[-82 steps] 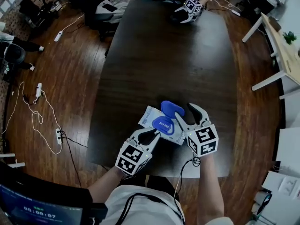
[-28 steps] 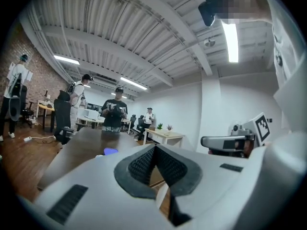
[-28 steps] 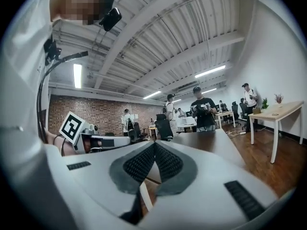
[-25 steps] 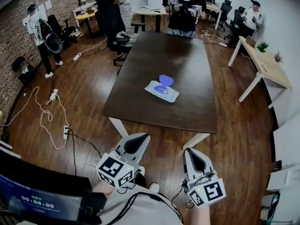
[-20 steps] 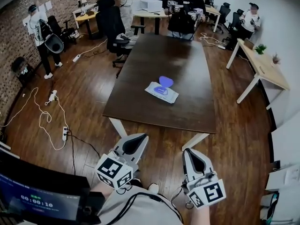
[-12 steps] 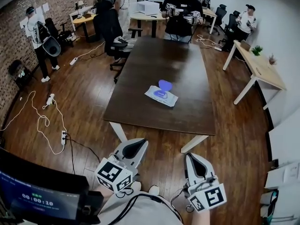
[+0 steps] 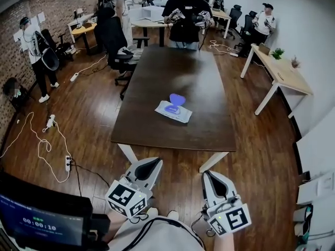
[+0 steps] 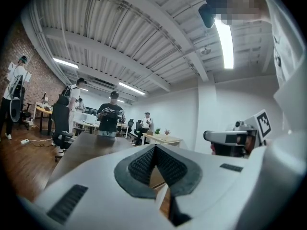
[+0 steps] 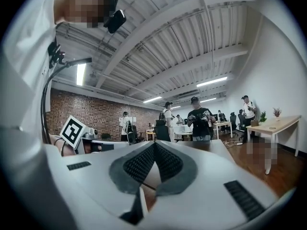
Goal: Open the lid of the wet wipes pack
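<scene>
Head view: wipes pack (image 7: pixel 173 112), lid (image 7: pixel 177 99) up

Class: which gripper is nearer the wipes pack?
Left, slightly. In the head view the left gripper hangs short of the table, left of the wipes pack; the right gripper hangs to its right, farther back.

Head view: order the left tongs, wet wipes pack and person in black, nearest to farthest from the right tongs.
1. Left tongs, alongside, left.
2. Wet wipes pack, on the table ahead.
3. Person in black, beyond its far end.
</scene>
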`<state>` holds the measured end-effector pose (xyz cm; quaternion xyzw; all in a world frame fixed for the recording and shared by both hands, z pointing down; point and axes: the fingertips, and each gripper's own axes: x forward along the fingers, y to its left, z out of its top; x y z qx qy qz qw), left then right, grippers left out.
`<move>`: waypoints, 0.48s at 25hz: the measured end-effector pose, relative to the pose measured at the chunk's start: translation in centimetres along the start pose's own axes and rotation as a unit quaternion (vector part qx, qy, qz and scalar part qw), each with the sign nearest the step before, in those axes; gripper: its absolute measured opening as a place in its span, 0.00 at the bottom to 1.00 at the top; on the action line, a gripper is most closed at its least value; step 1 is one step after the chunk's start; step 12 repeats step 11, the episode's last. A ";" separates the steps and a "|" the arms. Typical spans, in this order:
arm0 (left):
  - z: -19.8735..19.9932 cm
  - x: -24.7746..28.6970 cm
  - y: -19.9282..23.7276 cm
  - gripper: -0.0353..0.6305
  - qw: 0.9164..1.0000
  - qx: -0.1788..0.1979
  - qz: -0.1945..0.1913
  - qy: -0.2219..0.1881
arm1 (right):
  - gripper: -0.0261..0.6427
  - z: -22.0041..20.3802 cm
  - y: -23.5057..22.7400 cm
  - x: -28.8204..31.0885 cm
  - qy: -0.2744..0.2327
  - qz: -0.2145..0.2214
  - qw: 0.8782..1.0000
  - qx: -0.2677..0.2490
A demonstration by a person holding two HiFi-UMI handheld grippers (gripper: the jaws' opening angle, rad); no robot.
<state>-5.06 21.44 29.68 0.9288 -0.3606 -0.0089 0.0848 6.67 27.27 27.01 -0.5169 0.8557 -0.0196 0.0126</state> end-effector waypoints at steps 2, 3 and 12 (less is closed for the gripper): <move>0.0 0.1 0.0 0.06 1.000 -0.001 0.000 0.000 | 0.05 -0.1 0.0 0.0 0.001 0.000 1.000 0.000; 0.0 0.1 0.0 0.05 1.000 -0.001 -0.001 0.000 | 0.05 -0.1 0.1 0.0 0.002 0.000 1.000 -0.001; -0.7 0.1 0.1 0.05 1.000 -0.004 -0.004 0.001 | 0.05 -0.1 0.2 0.0 0.002 -0.002 1.000 -0.003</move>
